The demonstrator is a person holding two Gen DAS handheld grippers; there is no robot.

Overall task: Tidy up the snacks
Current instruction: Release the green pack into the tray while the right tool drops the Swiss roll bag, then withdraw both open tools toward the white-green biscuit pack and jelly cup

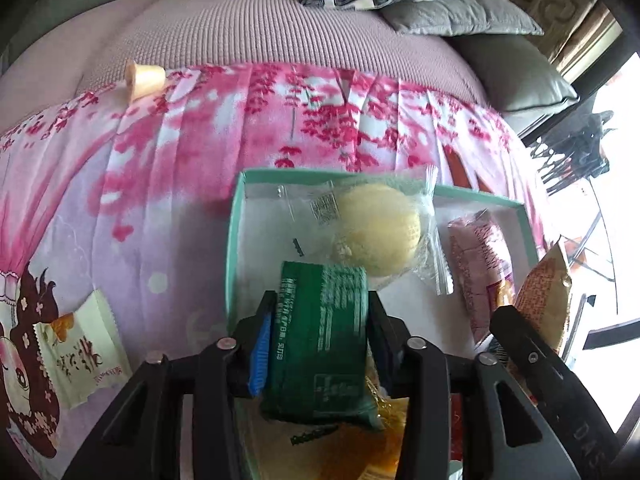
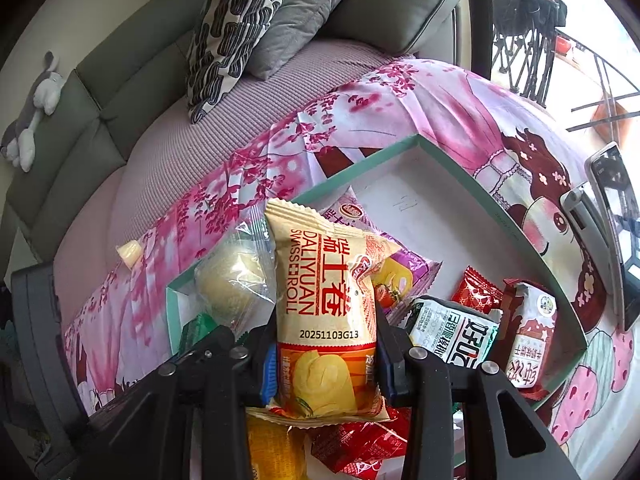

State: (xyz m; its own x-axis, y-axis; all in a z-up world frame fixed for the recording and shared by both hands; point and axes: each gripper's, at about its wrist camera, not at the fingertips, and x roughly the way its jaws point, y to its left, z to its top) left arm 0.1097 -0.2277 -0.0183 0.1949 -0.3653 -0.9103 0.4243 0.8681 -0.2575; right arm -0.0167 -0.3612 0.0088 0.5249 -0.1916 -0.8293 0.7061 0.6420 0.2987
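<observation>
Snack sorting, sofa seat under a pink printed sheet (image 1: 160, 208).

- Box (image 1: 234, 240): shallow, mint-green card rim, white inside; lies on the sheet and collects the packets.
- Left tool (image 1: 320, 320): jaws stand either side of a green packet (image 1: 320, 340), a glossy, squarish foil pillow. It hangs over the box's near-left corner, likely for setting down. Whether the pads still press on it cannot be told.
- Right tool (image 2: 326, 344): clenched on the lower half of a Swiss roll packet (image 2: 324, 300), cream-and-red crinkled film with serrated ends, held upright over the box's near edge.
- In the box: round pale cake in clear wrap (image 1: 380, 232) at the far-left corner; pink packet (image 1: 480, 264) mid-box; white packet (image 2: 452, 332) and red sachets (image 2: 476, 290) toward the right end.
- Outside, on the sheet: cream packet (image 1: 80, 356) and a small cup-shaped jelly (image 1: 144, 78), unsorted.
</observation>
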